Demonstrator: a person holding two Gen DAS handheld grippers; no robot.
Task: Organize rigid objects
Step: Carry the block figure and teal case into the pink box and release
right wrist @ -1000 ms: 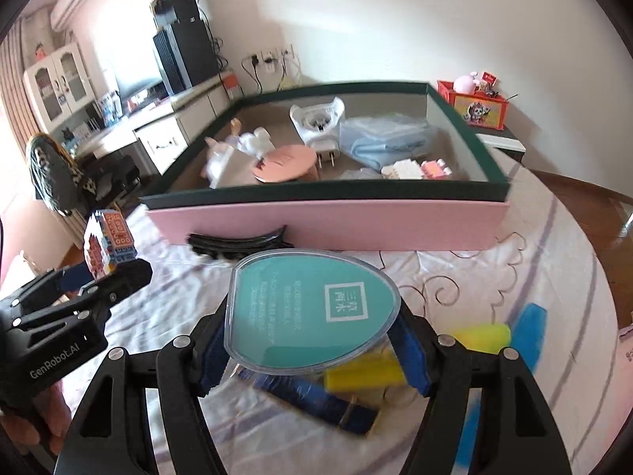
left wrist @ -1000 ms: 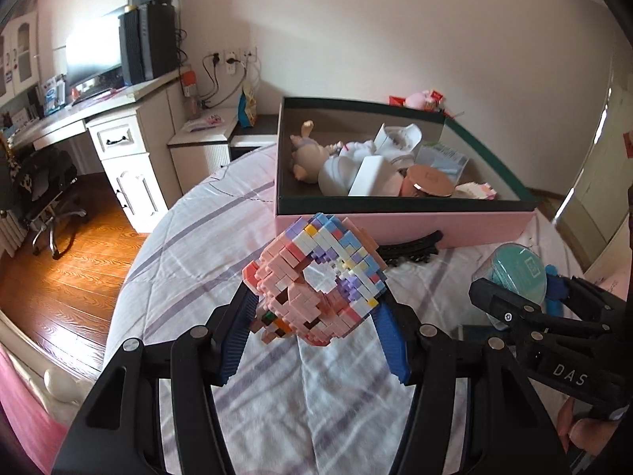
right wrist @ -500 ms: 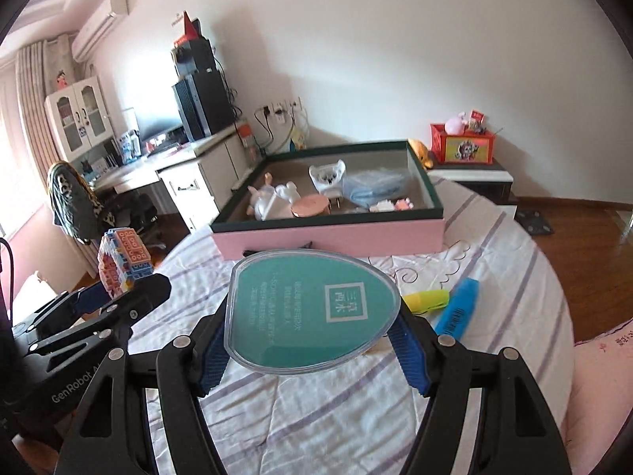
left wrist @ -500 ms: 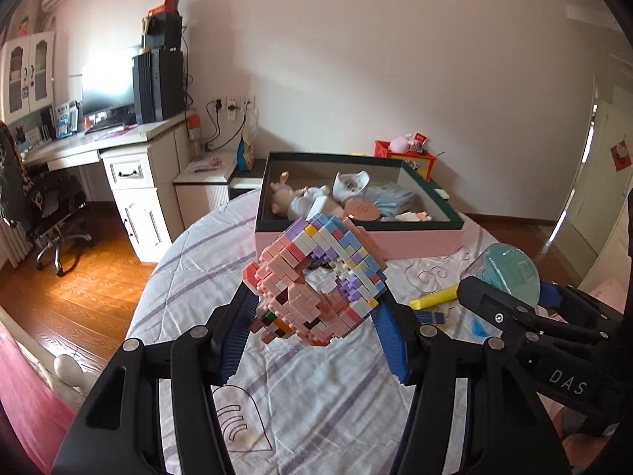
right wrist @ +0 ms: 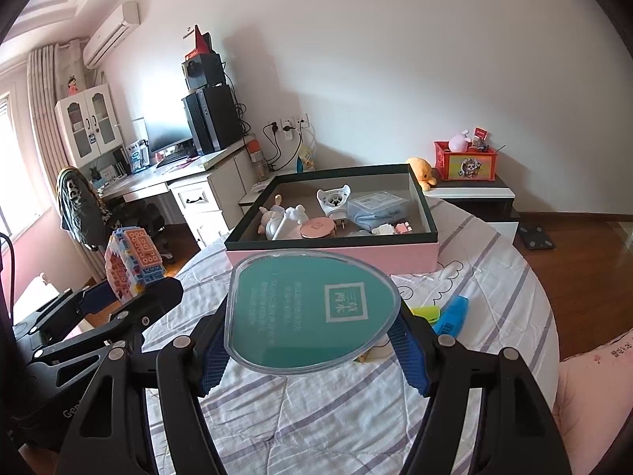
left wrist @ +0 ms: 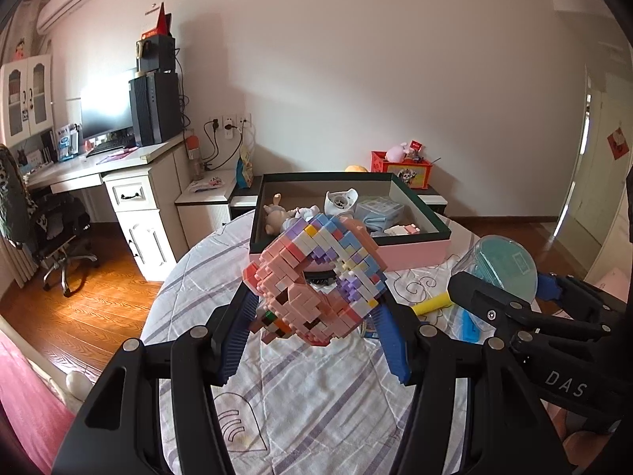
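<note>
Pink-walled, dark-green-rimmed open cardboard box [right wrist: 332, 255] sits at the far side of the striped bedsheet [right wrist: 324, 403]; it already holds a doll, a white plug-like piece, a round pink disc and a pale blue packet.

Left gripper [left wrist: 312, 330]: blue pads pinch a pastel brick-built plastic block model [left wrist: 316, 283], held clear of the sheet, tilted.

Right gripper [right wrist: 312, 342]: pads clamp a clear egg-shaped plastic case with a teal insert [right wrist: 312, 310], flat face up, also off the sheet.

Both claws point forward and somewhat downward toward the box, side by side, well short of it.

Step in hand, as judged: carrying phase, both items lifted and awaiting placement.

Next move would call for travelling forward over the near pink wall, clearing the rim, then lowering into bare floor of the box; free space looks to be at the front left and front right corners.

Left on the sheet near the right gripper: a yellow highlighter [right wrist: 425, 312] and a blue marker-like bar [right wrist: 451, 316], just beside each other. These probably go in later.
</note>
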